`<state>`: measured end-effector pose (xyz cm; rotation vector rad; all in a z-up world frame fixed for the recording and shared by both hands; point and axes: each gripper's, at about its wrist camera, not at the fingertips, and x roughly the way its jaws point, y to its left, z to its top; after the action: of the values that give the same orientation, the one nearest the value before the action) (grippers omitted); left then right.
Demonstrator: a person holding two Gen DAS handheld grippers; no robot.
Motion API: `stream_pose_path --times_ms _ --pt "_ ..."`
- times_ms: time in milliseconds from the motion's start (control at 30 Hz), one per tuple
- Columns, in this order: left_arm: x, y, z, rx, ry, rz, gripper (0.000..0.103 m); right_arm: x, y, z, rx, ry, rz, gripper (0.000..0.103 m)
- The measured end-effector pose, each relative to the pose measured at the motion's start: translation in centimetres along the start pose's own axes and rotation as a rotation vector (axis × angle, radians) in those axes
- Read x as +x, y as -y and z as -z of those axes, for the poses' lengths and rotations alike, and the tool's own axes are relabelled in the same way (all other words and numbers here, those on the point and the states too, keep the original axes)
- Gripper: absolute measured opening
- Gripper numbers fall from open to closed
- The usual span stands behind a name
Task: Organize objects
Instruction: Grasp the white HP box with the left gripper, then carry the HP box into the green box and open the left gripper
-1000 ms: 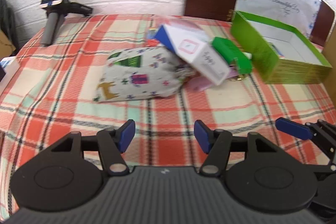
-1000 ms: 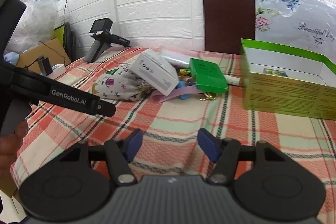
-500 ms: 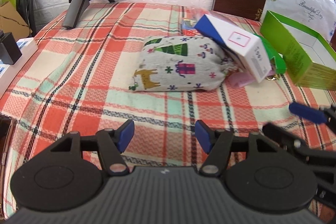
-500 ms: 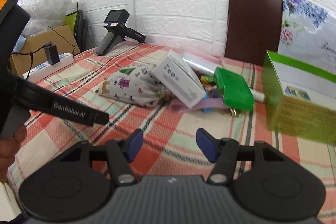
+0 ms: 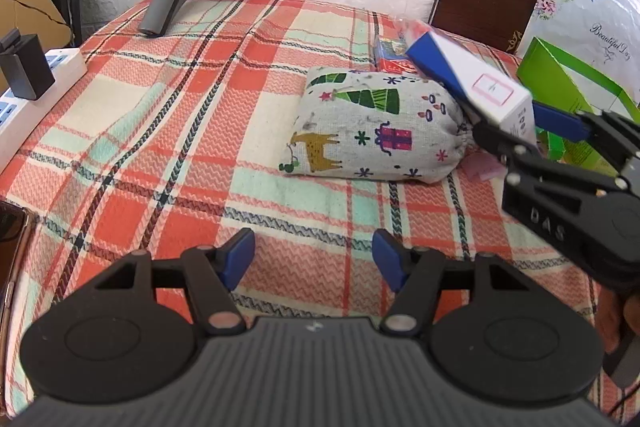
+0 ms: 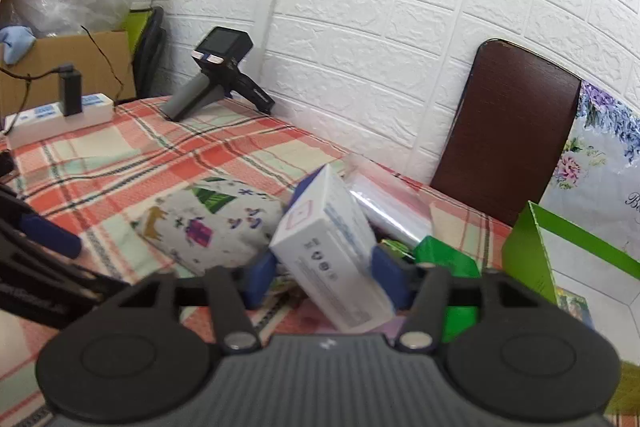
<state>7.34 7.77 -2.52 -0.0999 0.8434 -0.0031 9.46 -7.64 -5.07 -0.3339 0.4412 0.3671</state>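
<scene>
The checked cloth (image 5: 168,131) covers the whole table. The green box (image 6: 532,255) stands open at the right edge of the right wrist view. The tree-print bag (image 5: 372,131) lies in the middle of the left wrist view. The white box (image 6: 332,251) leans on that bag, low in the middle of the right wrist view.

The right gripper (image 6: 326,281) has just been closing, with the white box between its blue pads. They look to be touching its sides. I think it should squeeze evenly and lift straight, so the leaning box does not twist out.

The left gripper (image 5: 314,259) is open with nothing in it, low in its own view.
</scene>
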Motion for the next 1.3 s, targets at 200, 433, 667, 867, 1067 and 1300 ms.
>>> stream_pose_path --times_ms 200,433,667,867,1067,1300 --pt "-0.7 1.2 -0.4 0.031 0.022 0.044 0.068 -3.2 4.4 0.9 0.279 -0.008 -0.113 0.037" --pt "-1.1 4.8 -0.5 0.114 0.022 0.141 0.075 -8.7 13.4 6.8 0.693 -0.108 -0.254 0.042" --pt "0.0 9.7 -1.9 0.209 0.019 0.216 0.079 -12.5 16.9 10.8 0.657 -0.094 0.043 0.076" --pt "1.4 14.3 -3.6 0.328 0.054 0.249 0.082 -11.0 12.3 11.0 0.466 -0.156 -0.040 0.090" --pt "3.9 16.8 -4.1 0.371 0.003 0.313 0.059 -7.9 12.2 11.3 0.461 -0.197 -0.031 0.079" --pt "0.7 16.9 -2.9 0.356 -0.038 0.427 0.048 -9.3 13.3 11.3 0.457 -0.114 -0.004 0.055"
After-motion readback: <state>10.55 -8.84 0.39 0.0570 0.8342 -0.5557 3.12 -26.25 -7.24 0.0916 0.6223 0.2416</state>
